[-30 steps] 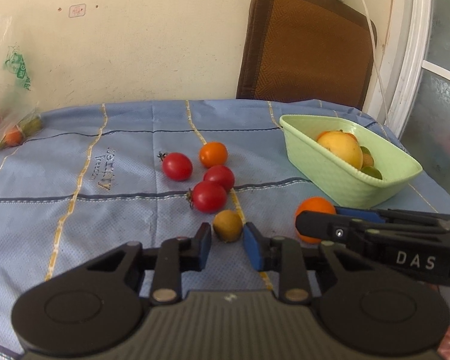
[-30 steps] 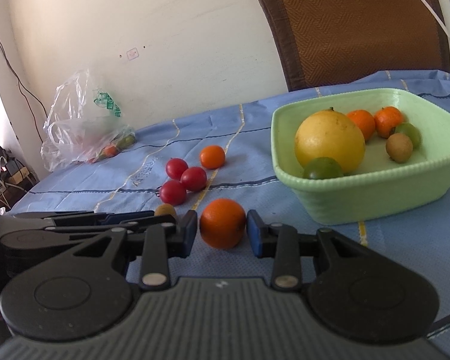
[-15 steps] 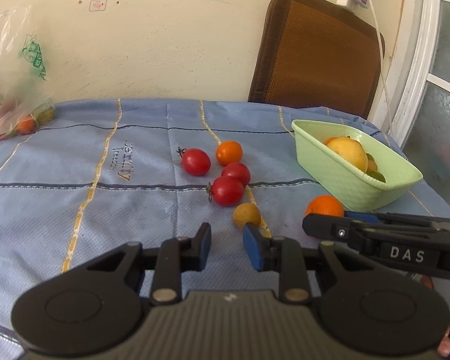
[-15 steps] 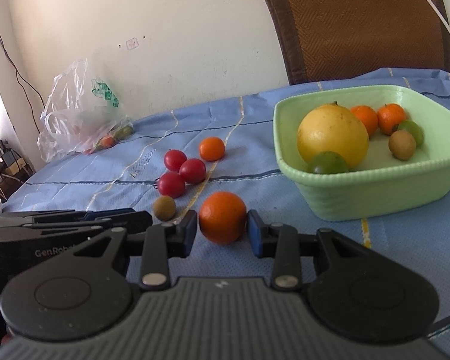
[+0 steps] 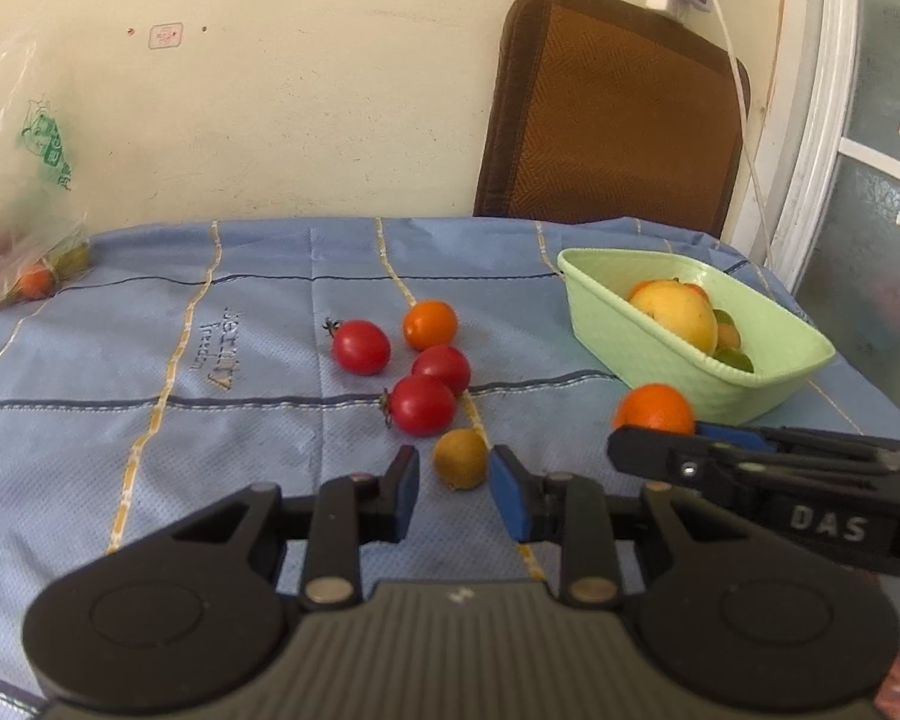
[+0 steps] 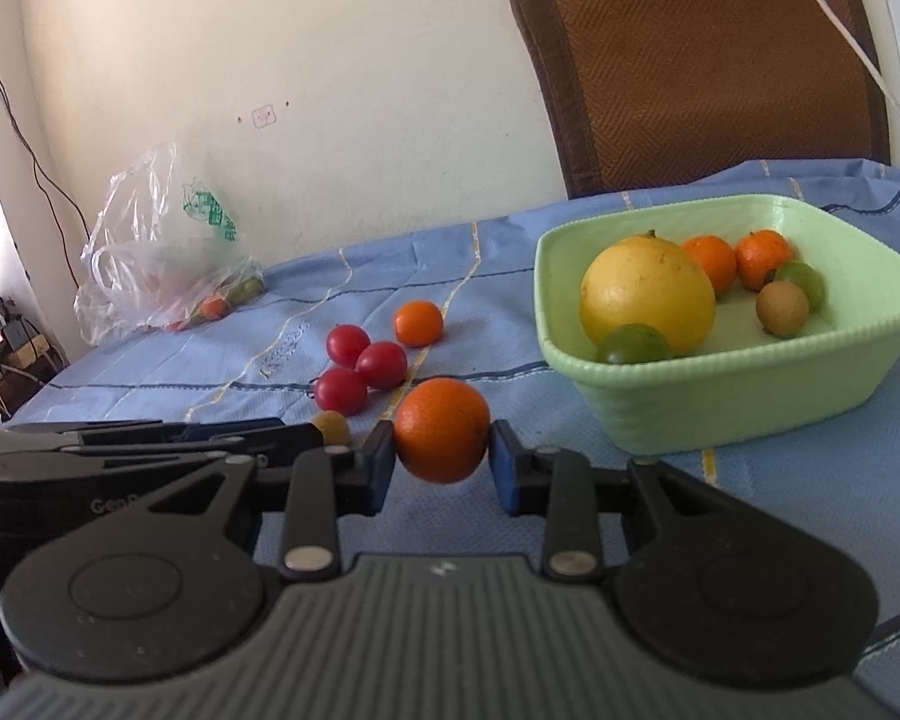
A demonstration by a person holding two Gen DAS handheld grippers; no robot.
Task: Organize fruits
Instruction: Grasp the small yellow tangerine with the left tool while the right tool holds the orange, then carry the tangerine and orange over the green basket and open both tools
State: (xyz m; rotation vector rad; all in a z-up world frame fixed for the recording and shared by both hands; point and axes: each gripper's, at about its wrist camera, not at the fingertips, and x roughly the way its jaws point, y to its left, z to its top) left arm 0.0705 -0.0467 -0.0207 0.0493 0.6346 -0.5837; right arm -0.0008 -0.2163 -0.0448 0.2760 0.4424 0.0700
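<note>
The right gripper (image 6: 441,461) clamps an orange (image 6: 441,429) lifted toward the green basket (image 6: 750,402) holding sorted fruit, while the open left gripper (image 5: 455,489) brackets a small brown fruit (image 5: 460,458) on the tablecloth (image 5: 120,420).

A basin (image 6: 750,402) sits at the right of the tablecloth (image 5: 150,420), holding fruit. Loose tomatoes (image 5: 421,403) cluster left of it. A plastic bag (image 6: 150,264) lies far left, by the wall.

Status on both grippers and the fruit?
Right gripper shut on orange, off the cloth. Left gripper open, flanking small brown fruit. Green basket ahead-right, path unobstructed.
</note>
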